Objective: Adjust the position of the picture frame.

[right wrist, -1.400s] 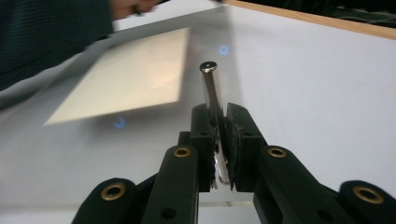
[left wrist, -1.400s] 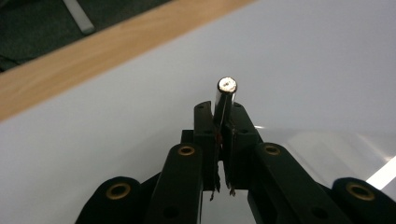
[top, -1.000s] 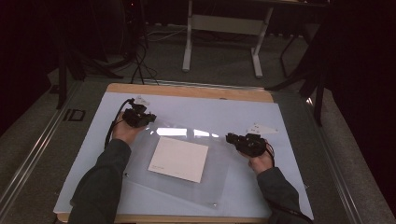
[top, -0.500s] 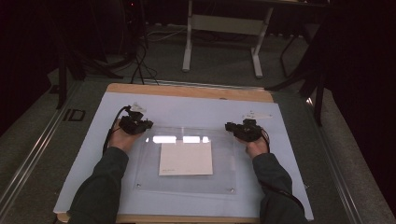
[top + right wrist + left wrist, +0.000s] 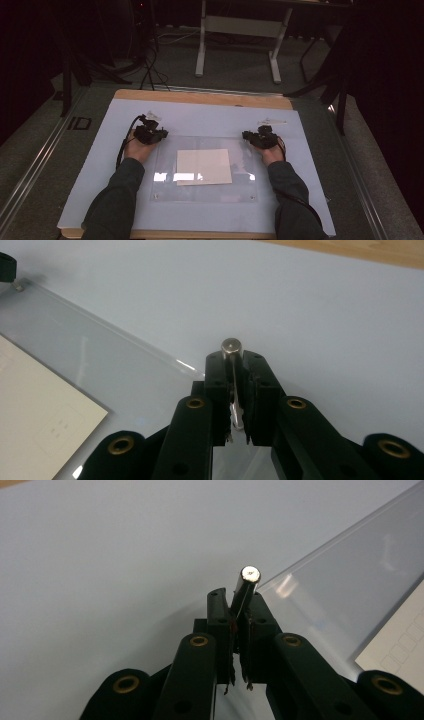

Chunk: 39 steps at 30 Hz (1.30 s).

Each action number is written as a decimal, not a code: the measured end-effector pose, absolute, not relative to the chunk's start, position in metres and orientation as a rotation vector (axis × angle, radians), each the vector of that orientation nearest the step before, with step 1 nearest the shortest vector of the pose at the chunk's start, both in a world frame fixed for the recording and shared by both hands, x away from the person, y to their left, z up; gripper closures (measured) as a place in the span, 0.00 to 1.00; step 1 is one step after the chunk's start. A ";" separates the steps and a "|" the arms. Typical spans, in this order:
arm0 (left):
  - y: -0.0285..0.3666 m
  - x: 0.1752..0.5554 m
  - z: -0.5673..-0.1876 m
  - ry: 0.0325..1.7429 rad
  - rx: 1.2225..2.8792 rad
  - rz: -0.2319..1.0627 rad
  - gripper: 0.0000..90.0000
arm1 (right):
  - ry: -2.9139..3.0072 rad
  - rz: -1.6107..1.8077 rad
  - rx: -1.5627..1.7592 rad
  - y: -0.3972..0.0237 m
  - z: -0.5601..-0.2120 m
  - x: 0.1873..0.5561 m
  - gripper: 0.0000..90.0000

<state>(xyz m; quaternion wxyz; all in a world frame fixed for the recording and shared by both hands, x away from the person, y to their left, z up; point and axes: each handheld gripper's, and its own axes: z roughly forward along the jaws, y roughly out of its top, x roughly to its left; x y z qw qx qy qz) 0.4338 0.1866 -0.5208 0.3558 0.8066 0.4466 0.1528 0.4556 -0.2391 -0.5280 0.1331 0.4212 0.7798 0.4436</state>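
A clear acrylic sheet (image 5: 240, 172) lies flat on the pale mat, square to the table, with a white paper (image 5: 203, 166) under it. My left gripper (image 5: 159, 134) is at the sheet's far left corner, shut on the upright metal peg (image 5: 248, 577) fixed there. My right gripper (image 5: 248, 136) is at the far right corner, shut on the matching metal peg (image 5: 231, 346), its jaws having just closed a little tighter on it. In the gripper views the sheet's edge (image 5: 340, 590) (image 5: 75, 340) and the paper (image 5: 400, 645) (image 5: 35, 410) lie beside the jaws.
The pale blue mat (image 5: 100, 170) covers a wooden table (image 5: 200, 97). Small metal pegs mark the sheet's near corners (image 5: 156, 196) (image 5: 252, 198). Small white labels (image 5: 272, 121) (image 5: 152, 116) lie beyond each hand. A desk frame (image 5: 240, 30) stands on the floor behind.
The sheet and paper, skewed a second ago, have swung round to lie square with the table. My right hand moved away from the person with its corner. The left hand stayed put.
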 end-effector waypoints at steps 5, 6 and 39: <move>0.185 0.431 -0.523 1.153 2.065 0.424 0.94 | 2.251 1.290 1.224 -0.239 -0.531 0.455 0.92; 0.185 0.431 -0.523 1.155 2.062 0.427 0.94 | 2.249 1.287 1.221 -0.239 -0.531 0.454 0.92; 0.208 0.404 -0.513 1.096 1.856 0.471 0.66 | 2.210 1.306 1.232 -0.241 -0.533 0.453 0.79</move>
